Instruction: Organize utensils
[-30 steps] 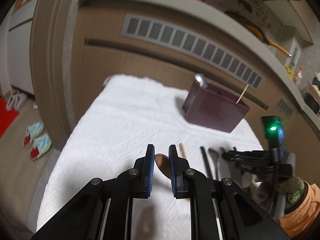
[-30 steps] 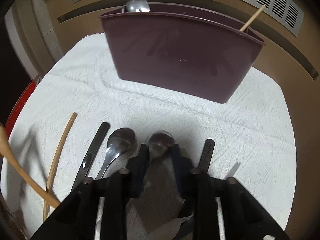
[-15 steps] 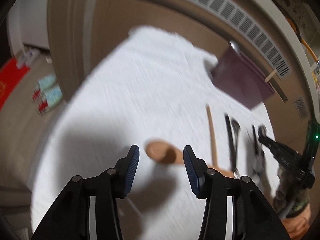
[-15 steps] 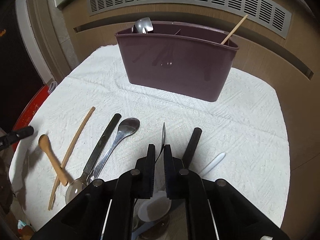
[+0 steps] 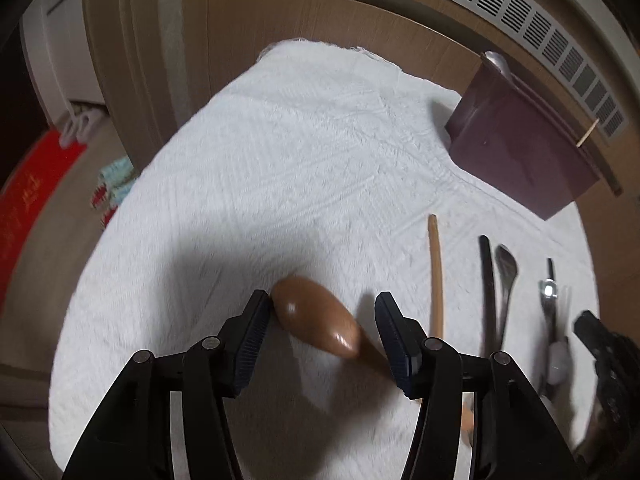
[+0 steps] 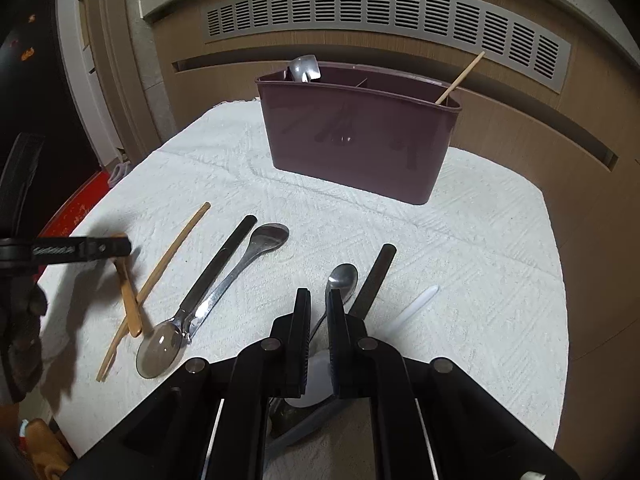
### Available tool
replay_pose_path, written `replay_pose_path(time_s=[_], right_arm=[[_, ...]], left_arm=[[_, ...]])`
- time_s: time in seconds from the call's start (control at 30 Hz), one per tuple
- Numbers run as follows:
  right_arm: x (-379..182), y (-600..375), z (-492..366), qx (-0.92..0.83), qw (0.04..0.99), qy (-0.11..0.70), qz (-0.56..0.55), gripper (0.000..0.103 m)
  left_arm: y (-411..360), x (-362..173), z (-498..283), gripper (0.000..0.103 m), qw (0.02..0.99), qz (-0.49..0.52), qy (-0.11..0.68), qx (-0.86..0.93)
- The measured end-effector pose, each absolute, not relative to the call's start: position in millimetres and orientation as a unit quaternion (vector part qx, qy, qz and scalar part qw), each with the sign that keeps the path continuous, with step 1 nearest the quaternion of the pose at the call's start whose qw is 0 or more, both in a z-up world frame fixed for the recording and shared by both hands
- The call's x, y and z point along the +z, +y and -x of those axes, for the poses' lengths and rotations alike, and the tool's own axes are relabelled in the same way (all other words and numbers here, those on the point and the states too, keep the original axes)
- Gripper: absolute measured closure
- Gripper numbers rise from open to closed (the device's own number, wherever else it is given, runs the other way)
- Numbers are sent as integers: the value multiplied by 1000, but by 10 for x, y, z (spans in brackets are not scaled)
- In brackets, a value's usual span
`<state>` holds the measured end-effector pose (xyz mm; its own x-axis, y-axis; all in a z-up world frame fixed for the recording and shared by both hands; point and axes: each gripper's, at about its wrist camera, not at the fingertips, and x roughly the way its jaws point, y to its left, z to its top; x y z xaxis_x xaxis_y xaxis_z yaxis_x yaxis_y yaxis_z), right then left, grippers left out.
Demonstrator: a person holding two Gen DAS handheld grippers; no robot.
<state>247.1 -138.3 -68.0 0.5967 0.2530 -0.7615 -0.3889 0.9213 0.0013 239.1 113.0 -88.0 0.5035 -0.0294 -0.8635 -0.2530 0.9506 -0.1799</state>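
A wooden spoon [image 5: 316,316] lies on the white cloth [image 5: 280,160], its bowl between the fingers of my open left gripper [image 5: 320,322]; the left pad touches the bowl. It also shows in the right wrist view [image 6: 128,292]. My right gripper [image 6: 319,320] is shut on the handle of a metal spoon [image 6: 344,278], bowl pointing away, low over the cloth. A maroon utensil caddy [image 6: 356,136] stands at the back, holding a metal spoon [image 6: 305,68] and a wooden stick [image 6: 460,78].
On the cloth lie a wooden chopstick [image 6: 160,276], a black-handled clear spoon [image 6: 200,296], a metal spoon [image 6: 248,260], a black handle [image 6: 374,276] and a white plastic utensil [image 6: 416,306]. A wooden wall with a vent [image 6: 384,16] is behind. The cloth's edge drops off at left.
My left gripper has moved down and forward around the wooden spoon's bowl, still open. My right gripper has risen slightly with the metal spoon, which now shows its bowl flat.
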Motion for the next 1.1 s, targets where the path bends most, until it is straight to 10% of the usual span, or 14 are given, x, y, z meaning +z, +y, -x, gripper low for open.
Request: replay_pose_path(time_s=[0.17, 0.47, 0.57, 1.1], right_arm=[[-703, -1443, -2469, 188, 888, 414, 69, 95], [-700, -1572, -2507, 195, 884, 424, 34, 80], [-748, -1511, -2575, 191, 879, 435, 40, 67], [-993, -1168, -2969, 130, 865, 477, 89, 66]], left_arm=[[999, -921, -2438, 50, 866, 79, 488, 73], [805, -780, -2201, 96, 905, 43, 423, 26], [793, -681, -2141, 96, 911, 49, 408, 8], [1181, -772, -1953, 85, 894, 118, 432, 4]])
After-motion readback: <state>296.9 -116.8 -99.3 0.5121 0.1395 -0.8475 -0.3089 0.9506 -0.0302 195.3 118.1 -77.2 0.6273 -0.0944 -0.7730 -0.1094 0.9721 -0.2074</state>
